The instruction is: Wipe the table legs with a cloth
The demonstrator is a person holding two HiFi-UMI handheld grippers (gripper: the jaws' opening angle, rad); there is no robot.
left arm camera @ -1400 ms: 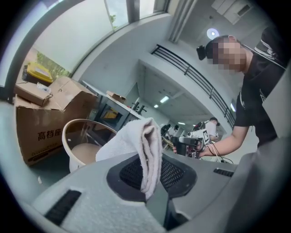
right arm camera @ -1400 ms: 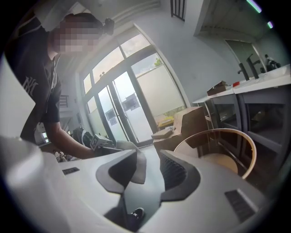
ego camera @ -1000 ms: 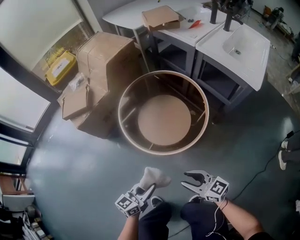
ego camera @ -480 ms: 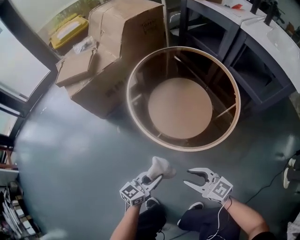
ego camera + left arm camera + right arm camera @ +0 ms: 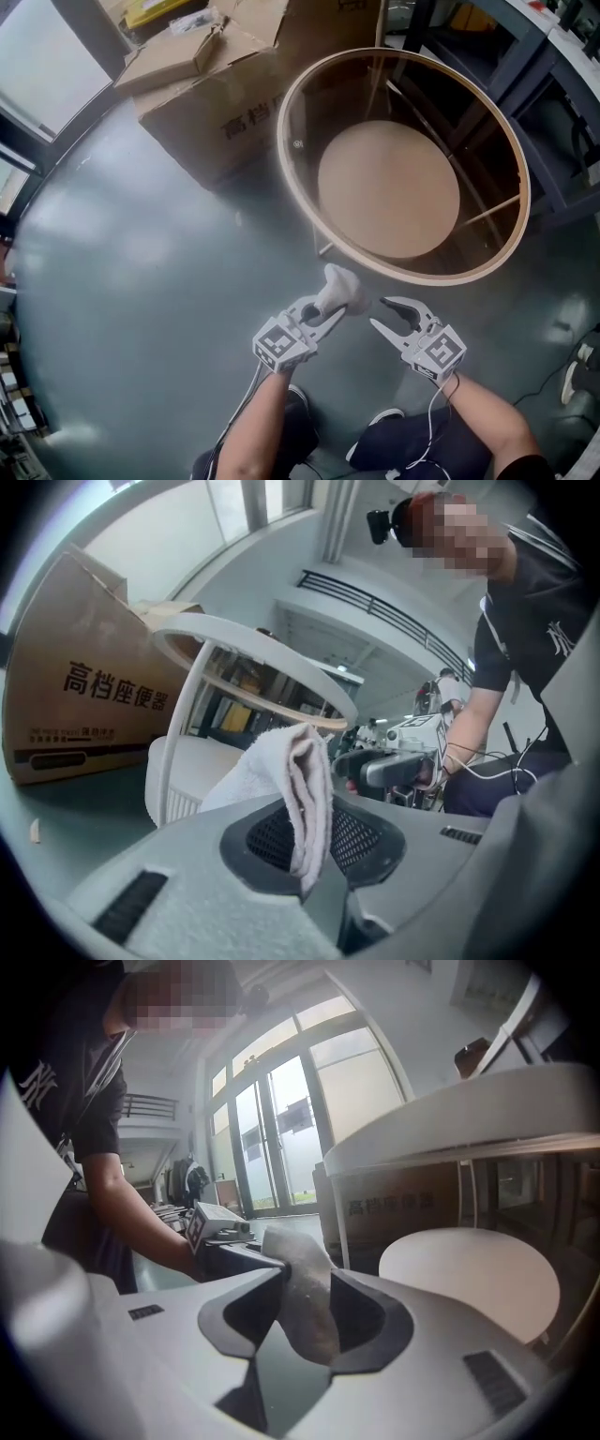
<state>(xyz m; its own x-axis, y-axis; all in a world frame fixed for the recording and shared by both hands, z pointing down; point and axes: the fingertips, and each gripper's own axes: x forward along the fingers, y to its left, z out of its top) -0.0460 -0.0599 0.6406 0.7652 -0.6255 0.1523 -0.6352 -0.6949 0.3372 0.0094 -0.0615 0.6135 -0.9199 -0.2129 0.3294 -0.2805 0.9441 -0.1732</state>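
The round table (image 5: 295, 202) has a wooden rim, a glass top and a round lower shelf (image 5: 389, 187). One thin white leg (image 5: 324, 247) comes down at its near edge; in the left gripper view that leg (image 5: 183, 733) rises just ahead. My left gripper (image 5: 328, 306) is shut on a white cloth (image 5: 341, 285), bunched between its jaws (image 5: 298, 789), a short way in front of the leg. My right gripper (image 5: 382, 315) hovers beside it, open and holding nothing. In the right gripper view the cloth (image 5: 300, 1283) lies beyond its spread jaws.
A large printed cardboard box (image 5: 253, 103) stands on the floor left of the table, with a smaller flattened box (image 5: 173, 56) on top. Dark cabinet frames (image 5: 553, 103) stand behind at the right. The floor (image 5: 141, 262) is grey. My legs are right below the grippers.
Both grippers have come forward to the table's near rim, and the table looms larger in the head view. The cloth has stayed in the left gripper; the right has stayed open.
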